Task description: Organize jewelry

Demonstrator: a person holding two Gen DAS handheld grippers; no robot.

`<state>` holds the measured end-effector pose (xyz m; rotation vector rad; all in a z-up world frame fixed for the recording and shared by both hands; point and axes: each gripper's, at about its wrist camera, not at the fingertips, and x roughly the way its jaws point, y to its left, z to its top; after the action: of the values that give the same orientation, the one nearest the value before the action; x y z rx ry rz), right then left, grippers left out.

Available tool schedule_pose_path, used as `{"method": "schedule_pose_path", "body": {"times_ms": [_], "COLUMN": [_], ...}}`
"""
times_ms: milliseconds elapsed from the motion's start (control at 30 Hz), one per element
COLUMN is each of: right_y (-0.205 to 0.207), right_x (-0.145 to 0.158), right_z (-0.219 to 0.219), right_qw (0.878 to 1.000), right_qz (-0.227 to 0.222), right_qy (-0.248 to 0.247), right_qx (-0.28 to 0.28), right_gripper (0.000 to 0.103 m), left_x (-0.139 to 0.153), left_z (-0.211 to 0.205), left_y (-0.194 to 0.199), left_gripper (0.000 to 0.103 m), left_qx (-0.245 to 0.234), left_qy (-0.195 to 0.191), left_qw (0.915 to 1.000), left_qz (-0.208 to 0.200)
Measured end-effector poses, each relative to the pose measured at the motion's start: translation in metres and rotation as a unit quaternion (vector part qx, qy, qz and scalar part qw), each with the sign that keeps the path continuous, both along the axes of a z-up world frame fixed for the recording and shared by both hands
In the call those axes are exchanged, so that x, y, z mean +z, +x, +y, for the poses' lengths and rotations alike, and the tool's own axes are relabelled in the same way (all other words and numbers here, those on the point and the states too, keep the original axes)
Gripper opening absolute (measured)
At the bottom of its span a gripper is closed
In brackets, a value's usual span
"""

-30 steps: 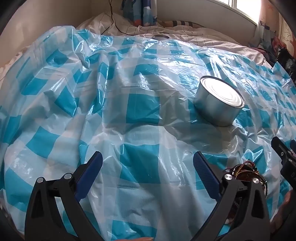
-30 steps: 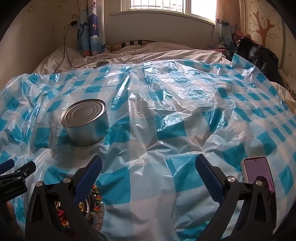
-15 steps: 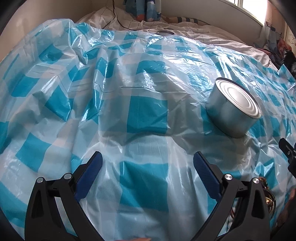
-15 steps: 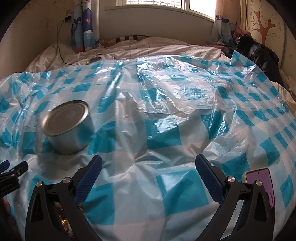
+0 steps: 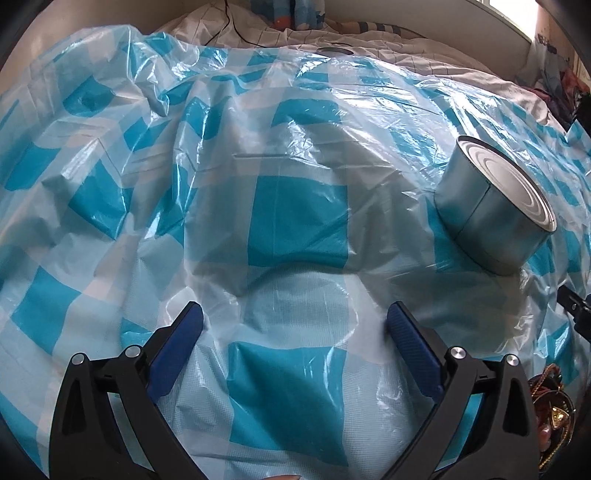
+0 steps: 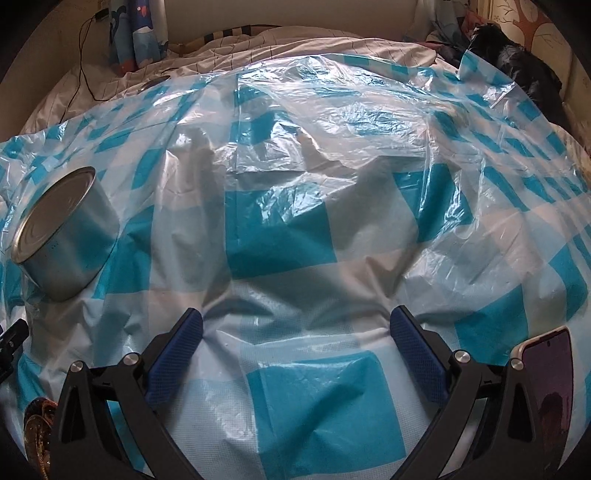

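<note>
- My left gripper (image 5: 293, 321) stood with its jaws spread wide and nothing between them, low over the blue-and-white checked plastic sheet (image 5: 299, 218) that covered the bed.
- My right gripper (image 6: 295, 326) was the same: jaws wide apart, empty, with only a blue square of the sheet showing between the blue pads (image 6: 177, 350).
- The jewelry (image 5: 554, 410) lay at the lower right edge of the left wrist view, a tangle of gold and dark beads half hidden behind my own right finger (too crowded into the corner to tell one piece from another).
- From the right wrist view the same heap (image 6: 37, 439) showed at the lower left edge, a coil of gold-brown beads beside my left finger, well apart from either pair of pads.
- A silver tin can (image 5: 495, 206) sat on the sheet beyond the jewelry, its ribbed closed end up and tilted with the soft bedding; the right wrist view had it at the far left (image 6: 64, 236).
- The tin touched nothing but the plastic, and stood clear of both grippers.
- A phone (image 6: 550, 391) with a dark purple screen lay on the sheet just behind my right-hand finger in the right wrist view.
- Past the far edge of the plastic I saw a white checked bedsheet (image 6: 258, 48), a black cable (image 6: 83, 62) trailing over it, and a blue patterned curtain (image 6: 138, 29) against the wall.
- A small round dark object (image 5: 334, 51) rested on the bedding at the plastic's far edge (I could not tell what it was).
</note>
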<state>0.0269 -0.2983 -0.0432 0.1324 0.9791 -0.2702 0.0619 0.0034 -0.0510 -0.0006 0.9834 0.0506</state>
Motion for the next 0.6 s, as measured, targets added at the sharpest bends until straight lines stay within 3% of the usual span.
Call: {"method": "schedule_pose_path", "body": {"times_ms": [600], "right_y": [-0.0001], "right_x": [-0.0011], "right_z": [-0.0015], "right_qw": [1.0], "right_qz": [-0.001], "right_qy": [0.004], "right_qx": [0.0], "right_gripper": [0.097], "left_x": [-0.0032], "left_z": [0.0007], "left_y": [0.0003], "left_gripper": [0.096], "left_qx": [0.004], "left_qy": [-0.012], "left_qw": [0.9999], "left_qz": [0.005]}}
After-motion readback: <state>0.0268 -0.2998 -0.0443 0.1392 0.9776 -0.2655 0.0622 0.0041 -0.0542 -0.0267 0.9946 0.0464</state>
